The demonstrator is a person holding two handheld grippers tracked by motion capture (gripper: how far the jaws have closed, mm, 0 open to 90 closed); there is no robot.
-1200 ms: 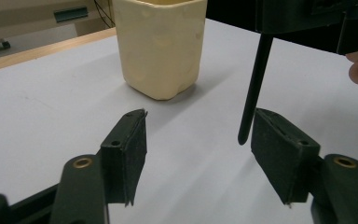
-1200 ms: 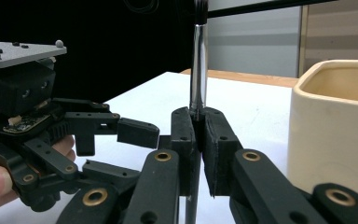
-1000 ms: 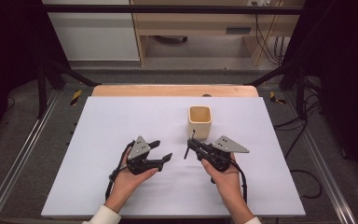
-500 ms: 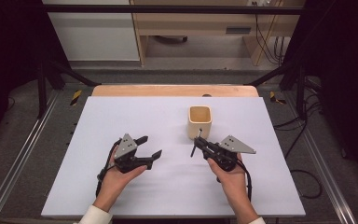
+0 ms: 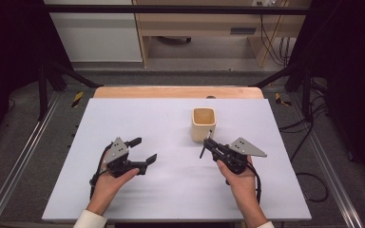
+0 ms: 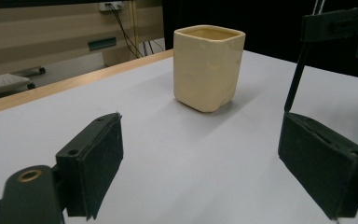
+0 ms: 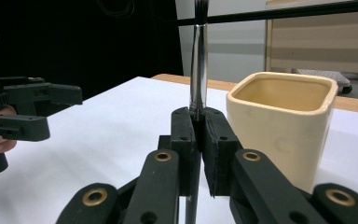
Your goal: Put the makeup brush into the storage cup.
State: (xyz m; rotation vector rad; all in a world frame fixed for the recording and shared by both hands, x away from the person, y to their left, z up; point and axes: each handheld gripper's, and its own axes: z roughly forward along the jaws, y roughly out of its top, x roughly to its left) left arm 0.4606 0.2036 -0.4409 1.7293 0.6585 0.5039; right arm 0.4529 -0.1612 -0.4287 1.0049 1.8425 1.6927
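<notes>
High view: the left gripper sits over the white tabletop toward its near left part, jaws spread wide with nothing between them; they have just been opening. The right gripper is right of centre, jaws pressed together on a thin dark rod that stands roughly upright, its lower end close to the table surface. A cream square-sided cup stands upright just behind the right gripper's tips, right of centre and nearer the far edge than the near one. The two grippers are well apart.

Left gripper view: both black pads stand far apart, bare tabletop between them. The cup is ahead, untouched. The rod hangs from the other gripper at upper right.

Right gripper view: pads pinch the rod, which rises vertically above them and looks metallic there. The cup is just beside, to the right; whether it touches the gripper I cannot tell. The left gripper shows at far left, spread.
</notes>
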